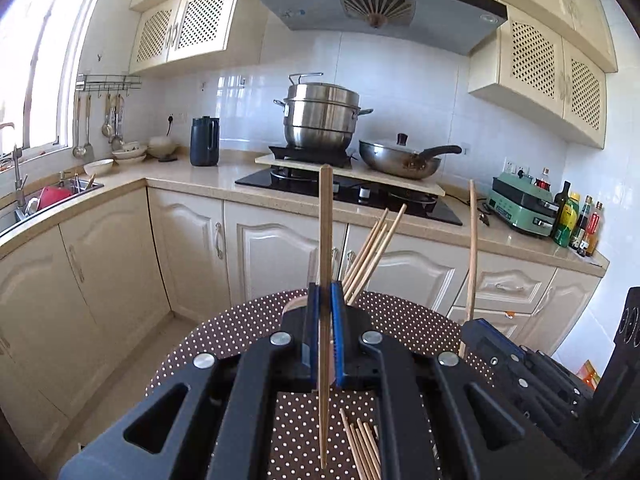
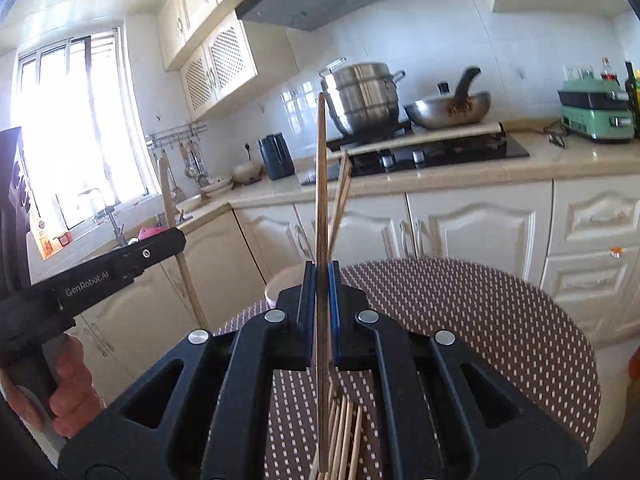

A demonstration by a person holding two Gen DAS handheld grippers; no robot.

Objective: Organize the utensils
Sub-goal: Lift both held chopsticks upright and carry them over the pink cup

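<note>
My left gripper is shut on a wooden chopstick that stands upright between its blue pads. My right gripper is shut on another upright chopstick. Both hang above a round table with a brown dotted cloth. Several chopsticks stand slanted in a holder just beyond the left gripper; the holder's pale rim is partly hidden. Several loose chopsticks lie on the cloth under the grippers, also in the right wrist view. The right gripper's body with its chopstick shows at right.
A kitchen counter runs behind the table, with a steamer pot, a wok, a dark kettle, a green appliance and bottles. A sink is at left. The person's hand holds the left gripper.
</note>
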